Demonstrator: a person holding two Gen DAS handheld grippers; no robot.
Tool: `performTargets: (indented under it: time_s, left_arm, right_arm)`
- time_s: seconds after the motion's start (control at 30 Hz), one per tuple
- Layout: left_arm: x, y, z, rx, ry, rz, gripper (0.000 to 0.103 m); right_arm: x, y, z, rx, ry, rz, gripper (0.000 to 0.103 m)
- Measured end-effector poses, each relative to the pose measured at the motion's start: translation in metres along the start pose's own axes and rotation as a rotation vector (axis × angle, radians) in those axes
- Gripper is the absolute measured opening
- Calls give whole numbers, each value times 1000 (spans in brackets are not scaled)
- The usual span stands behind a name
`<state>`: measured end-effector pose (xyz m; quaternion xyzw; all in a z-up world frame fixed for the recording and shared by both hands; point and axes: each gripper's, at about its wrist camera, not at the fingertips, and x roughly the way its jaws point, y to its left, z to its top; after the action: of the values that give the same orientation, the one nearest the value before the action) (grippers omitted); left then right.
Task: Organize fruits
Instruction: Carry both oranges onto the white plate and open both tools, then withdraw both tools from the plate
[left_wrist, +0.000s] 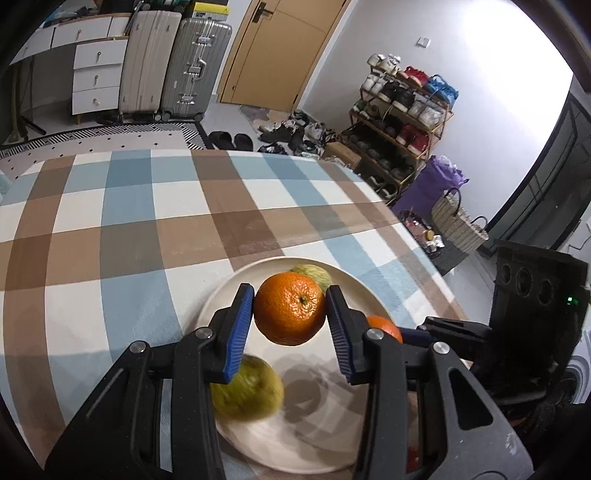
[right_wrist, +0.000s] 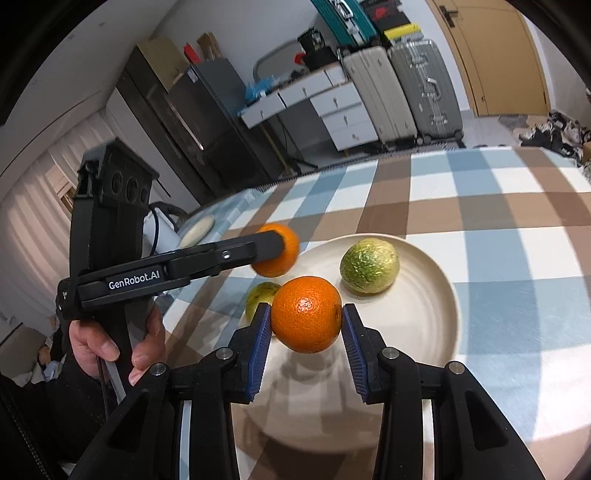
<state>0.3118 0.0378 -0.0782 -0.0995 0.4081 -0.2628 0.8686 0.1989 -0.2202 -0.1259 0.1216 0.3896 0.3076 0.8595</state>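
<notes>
A checked blue, brown and white cloth (left_wrist: 155, 221) covered the bench. Beyond it two suitcases (left_wrist: 173, 66) stood beside a white chest of drawers (left_wrist: 96, 74) and a wooden door (left_wrist: 273, 48). A loaded shoe rack (left_wrist: 402, 110) lined the wall, a woven basket (left_wrist: 456, 221) near it.

plate (right_wrist: 436, 295) sitting on table (right_wrist: 517, 206); one guava (right_wrist: 369, 265) lying in plate, another (right_wrist: 260, 293) at its left rim (partly hidden); both oranges (right_wrist: 306, 314) (right_wrist: 280, 254) hanging above.
</notes>
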Motion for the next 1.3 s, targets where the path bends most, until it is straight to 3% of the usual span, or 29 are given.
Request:
performTargets:
  time_s: [0.37,0.67,0.73,0.8,0.87,0.93,1.0,1.3]
  left_arm:
    - [45,24,5,-38,59,-13,37]
    - [53,30,7,-56,66,-20,37]
    - [50,29,9,-59,61,-16,38]
    - [46,27,10,-54,59,-1,42]
    - [39,25,10,-55,50,28,53]
    - [27,26,10,-77,31,40,68]
    - [10,26,8,-101,5,67,76]
    - [-69,-18,-21,-32,-105,178,83]
  right_arm:
    - [44,-8,11,35,82,-10,39]
    - [61,-6,13,23,117,-19,40]
    - [61,-6,15,30,111,-23,51]
    - [54,-2,16,19,82,-6,52]
    - [45,3,16,5,60,-10,56]
    - [34,6,15,1,36,-17,69]
    - [18,11,10,-6,7,-23,74]
    - [-52,24,-23,-9,-112,-107,96]
